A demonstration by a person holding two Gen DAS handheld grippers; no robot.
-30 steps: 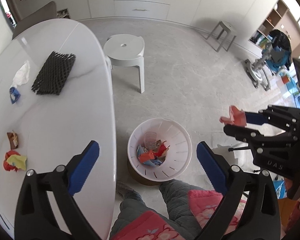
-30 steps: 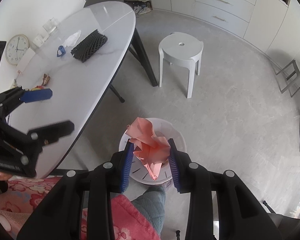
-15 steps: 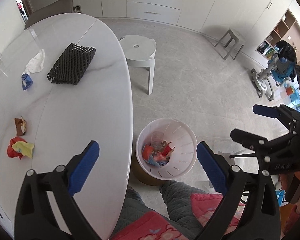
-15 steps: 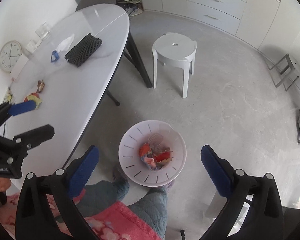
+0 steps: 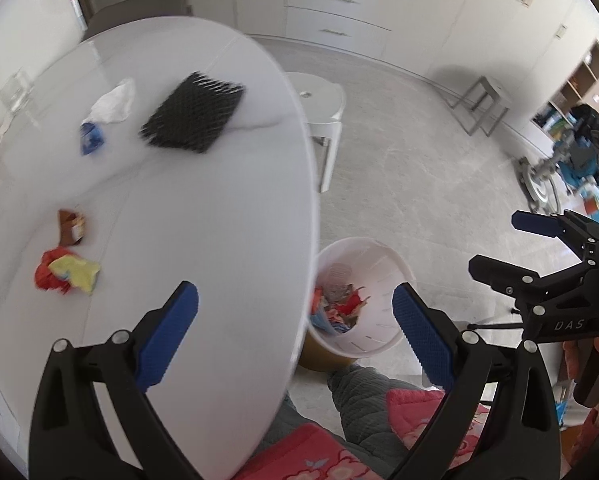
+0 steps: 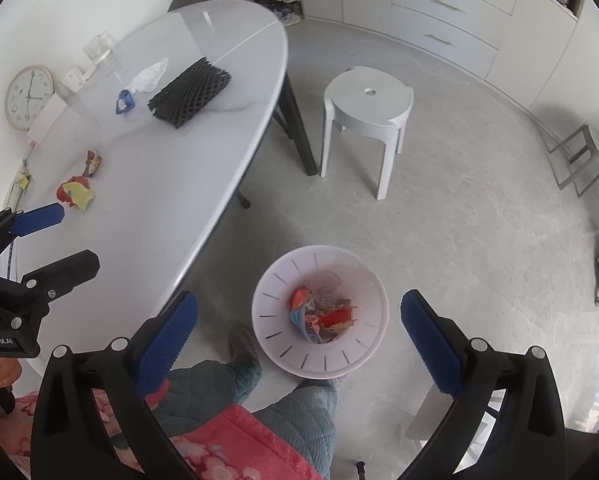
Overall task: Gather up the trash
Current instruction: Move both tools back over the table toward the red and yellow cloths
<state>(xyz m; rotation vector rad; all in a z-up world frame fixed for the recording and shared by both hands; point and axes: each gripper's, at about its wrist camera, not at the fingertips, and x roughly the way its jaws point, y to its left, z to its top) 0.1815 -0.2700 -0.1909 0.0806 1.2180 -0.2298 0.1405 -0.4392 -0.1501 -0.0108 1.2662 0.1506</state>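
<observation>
The right gripper point(image 6: 299, 316) hangs over the white slotted wastebasket point(image 6: 271, 320) with its jaws spread wide and nothing between them; they have just been opening, and the crumpled wrappers point(image 6: 323, 316) lie in a heap at the bottom of the basket, which is where the task wants them. The basket stands on the floor just beside the oval white table point(image 6: 171, 184), between the table edge and the seated person's quilted knees point(image 6: 299, 408), so a piece lifted off the top needs only a short swing sideways before it can be dropped.

The left gripper point(image 5: 295, 336) is also wide and empty, held above the near edge of the table and pointing steeply down (the view is smeared, so fine detail there is unreliable). Its position suits a reach for what is left on the tabletop: a red and yellow crumpled wrapper point(image 5: 65, 274) nearest to it, a small brown wrapper point(image 5: 72, 226) just beyond, then a blue scrap point(image 5: 91, 140) touching a white tissue point(image 5: 113, 102), and a black foam net point(image 5: 193, 116) beside those. Judging by that spread, the collection is partly done, and the red and yellow piece looks the likeliest next pick.
</observation>
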